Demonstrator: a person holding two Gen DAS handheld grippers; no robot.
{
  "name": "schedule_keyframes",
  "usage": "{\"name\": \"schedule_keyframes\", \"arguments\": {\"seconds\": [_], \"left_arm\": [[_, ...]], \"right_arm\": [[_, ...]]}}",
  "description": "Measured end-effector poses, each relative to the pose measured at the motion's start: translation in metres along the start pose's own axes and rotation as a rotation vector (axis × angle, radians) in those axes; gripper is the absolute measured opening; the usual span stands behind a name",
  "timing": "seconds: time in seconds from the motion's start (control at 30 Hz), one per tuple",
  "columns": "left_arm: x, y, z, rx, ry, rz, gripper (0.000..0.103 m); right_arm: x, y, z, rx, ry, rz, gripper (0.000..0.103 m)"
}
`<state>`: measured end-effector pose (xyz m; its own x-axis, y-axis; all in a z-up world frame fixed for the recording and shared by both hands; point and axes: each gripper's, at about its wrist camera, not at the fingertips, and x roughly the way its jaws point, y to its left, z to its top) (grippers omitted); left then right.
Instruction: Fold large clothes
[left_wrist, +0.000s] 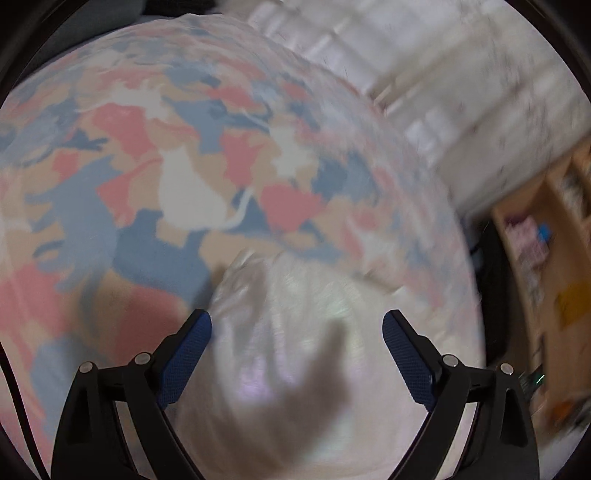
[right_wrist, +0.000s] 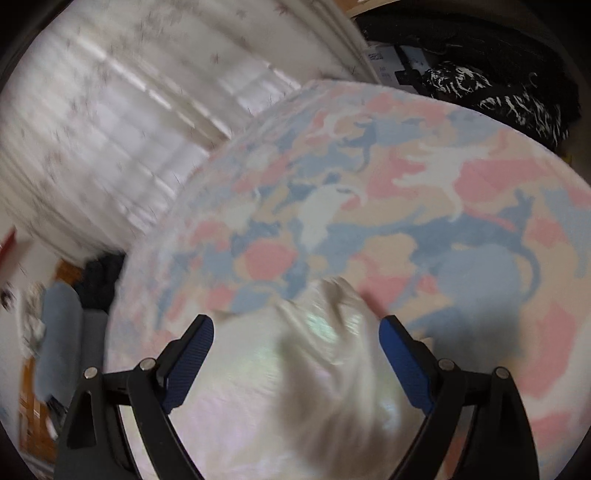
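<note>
White shiny garment (left_wrist: 295, 350) lies on patterned bedspread (left_wrist: 147, 166) between both spread, empty claws.

This is looking like a bedroom in a home: a bed cover (left_wrist: 155, 173) printed with cats in pink, blue, beige and white is spreading across most of both views. Pale curtains (right_wrist: 110, 122) are hanging behind it with window light coming through, and wooden shelves (left_wrist: 546, 251) holding blurred small items are standing at the side. A heap of dark clothes (right_wrist: 491, 88) is lying past the bed's far edge.
</note>
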<state>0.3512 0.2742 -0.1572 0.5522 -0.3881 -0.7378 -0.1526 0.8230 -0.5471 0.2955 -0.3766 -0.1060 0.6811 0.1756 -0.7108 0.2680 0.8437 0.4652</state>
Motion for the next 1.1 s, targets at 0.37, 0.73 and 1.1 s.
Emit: {"name": "schedule_keyframes", "arguments": {"seconds": [0.37, 0.73, 1.1], "left_arm": [[0.027, -0.015, -0.017, 0.142, 0.002, 0.101, 0.038], [0.059, -0.064, -0.056, 0.376, -0.181, 0.575, 0.035], [0.061, -0.039, -0.049, 0.240, -0.177, 0.515, 0.065]], "right_arm": [[0.044, 0.002, -0.024, -0.147, 0.096, -0.134, 0.055], [0.050, -0.020, -0.042, -0.130, -0.040, -0.408, 0.018], [0.057, -0.032, -0.046, -0.078, -0.061, -0.395, 0.030]]}}
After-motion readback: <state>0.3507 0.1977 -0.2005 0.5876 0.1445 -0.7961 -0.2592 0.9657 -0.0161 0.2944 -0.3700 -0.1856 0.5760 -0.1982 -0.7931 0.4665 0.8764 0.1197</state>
